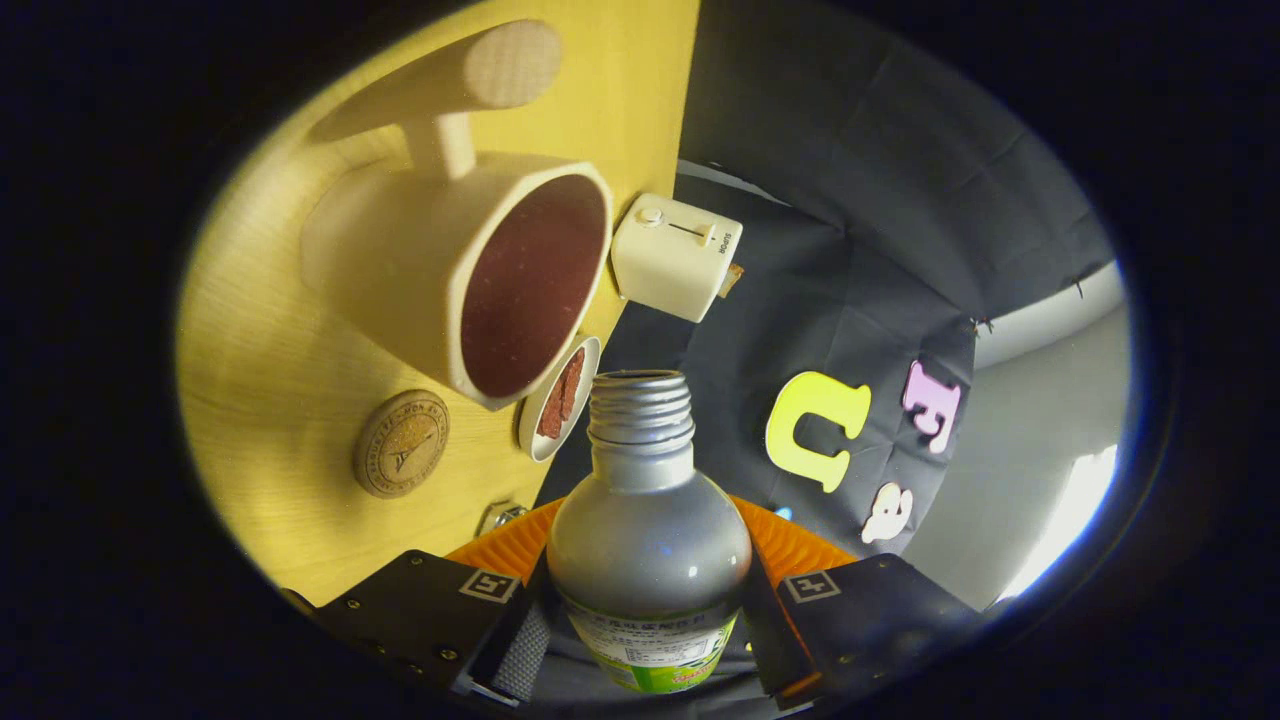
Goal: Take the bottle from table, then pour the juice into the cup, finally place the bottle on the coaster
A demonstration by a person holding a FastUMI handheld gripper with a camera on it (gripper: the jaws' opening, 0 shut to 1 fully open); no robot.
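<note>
Tool (648, 640) clamping open bottle (648, 540), mouth at cup (470, 270), label unreadable

The cup (480, 270) blocks eleven o'clock of the bottle (648, 520) clamped in the tool (648, 640); toaster (675, 255) stands at twelve; two o'clock lies open.

The bottle (648, 545) sits between the fingers; its lower body and base are cut off, and its label print is too small to tell. Contact of the fingers (520, 650) with the bottle wall is partly hidden behind the bottle. Beyond the bottle mouth, the small dish (556, 400) is partly hidden by the cup (470, 275). The embossed mark on the coaster (401, 443) is too small to tell. A small metal object (500, 516) near the table edge is unidentifiable
</note>
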